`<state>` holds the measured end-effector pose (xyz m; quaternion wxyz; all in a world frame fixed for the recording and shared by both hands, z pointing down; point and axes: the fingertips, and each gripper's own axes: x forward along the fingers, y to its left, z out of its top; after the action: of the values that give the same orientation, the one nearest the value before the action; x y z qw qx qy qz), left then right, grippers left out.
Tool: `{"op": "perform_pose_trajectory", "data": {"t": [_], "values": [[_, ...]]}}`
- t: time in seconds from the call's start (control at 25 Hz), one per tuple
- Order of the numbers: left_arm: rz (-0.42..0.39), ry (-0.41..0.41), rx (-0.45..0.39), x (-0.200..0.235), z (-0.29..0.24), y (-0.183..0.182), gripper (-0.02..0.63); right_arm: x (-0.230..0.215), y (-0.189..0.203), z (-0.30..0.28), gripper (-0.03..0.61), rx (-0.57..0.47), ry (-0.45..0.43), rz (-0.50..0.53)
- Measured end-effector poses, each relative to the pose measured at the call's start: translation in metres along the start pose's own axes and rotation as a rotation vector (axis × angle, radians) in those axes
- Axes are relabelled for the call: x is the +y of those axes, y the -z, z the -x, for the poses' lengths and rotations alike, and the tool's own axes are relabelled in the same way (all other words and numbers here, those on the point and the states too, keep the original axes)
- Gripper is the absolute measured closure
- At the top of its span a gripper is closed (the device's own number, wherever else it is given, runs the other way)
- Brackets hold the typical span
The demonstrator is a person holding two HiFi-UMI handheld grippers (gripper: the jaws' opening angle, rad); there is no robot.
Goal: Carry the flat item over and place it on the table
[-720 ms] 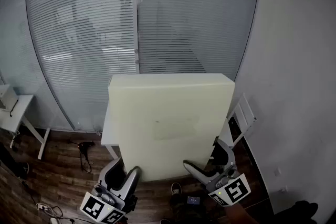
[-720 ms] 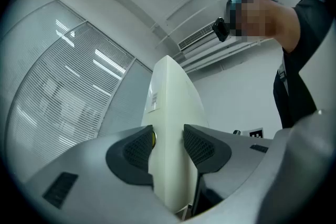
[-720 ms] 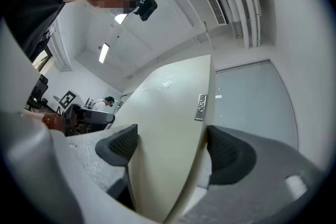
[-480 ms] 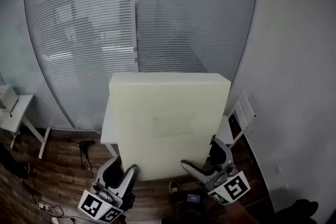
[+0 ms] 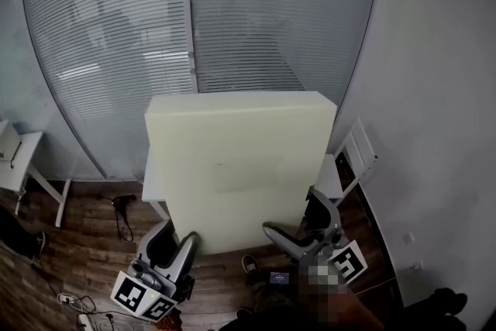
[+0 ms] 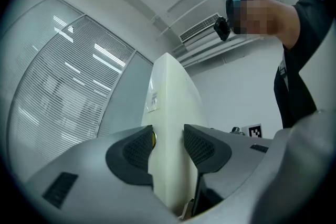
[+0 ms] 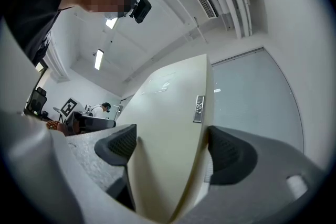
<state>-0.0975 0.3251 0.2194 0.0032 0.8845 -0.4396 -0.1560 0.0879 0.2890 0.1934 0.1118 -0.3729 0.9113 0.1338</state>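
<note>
A large flat cream panel (image 5: 240, 167) stands upright in front of me, held by its lower edge. My left gripper (image 5: 177, 248) is shut on its bottom left part and my right gripper (image 5: 298, 225) on its bottom right part. The left gripper view shows the panel (image 6: 170, 107) edge-on between both pads of the left gripper (image 6: 168, 147). The right gripper view shows the panel (image 7: 168, 118), bearing a small label, wedged between the pads of the right gripper (image 7: 170, 147). Behind the panel stands a white table (image 5: 152, 184), mostly hidden by it.
A glass wall with blinds (image 5: 116, 50) rises behind the table and a grey wall (image 5: 434, 89) closes the right side. A white rack (image 5: 358, 157) leans at the right. A small white desk (image 5: 17, 167) stands at far left. Cables (image 5: 120, 207) lie on the wooden floor.
In the head view the panel and both grippers have drifted slightly left and up. Both grips on the panel look unchanged.
</note>
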Motion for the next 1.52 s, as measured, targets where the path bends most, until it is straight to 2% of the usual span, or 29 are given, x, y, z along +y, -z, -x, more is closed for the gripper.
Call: {"op": "perform_pose_trajectory", "data": {"t": [0.28,0.52,0.76,1.12,1.52], "values": [[-0.03,-0.018,0.051,0.01,-0.035,0.022,0.428,-0.033,0.01,-0.01,0.158,-0.015,0.041,0.006],[0.012,-0.017,0.075,0.028,-0.062,0.033,0.428,-0.056,0.028,-0.023,0.158,0.022,0.068,-0.01],[0.038,-0.043,0.116,0.077,-0.15,0.06,0.428,-0.14,0.078,-0.073,0.16,0.084,0.069,-0.053],[0.038,-0.04,0.134,0.081,-0.158,0.066,0.426,-0.147,0.085,-0.075,0.16,0.071,0.093,-0.068],[-0.011,-0.018,0.176,0.088,-0.168,0.071,0.423,-0.156,0.079,-0.084,0.16,0.028,0.117,-0.059]]}}
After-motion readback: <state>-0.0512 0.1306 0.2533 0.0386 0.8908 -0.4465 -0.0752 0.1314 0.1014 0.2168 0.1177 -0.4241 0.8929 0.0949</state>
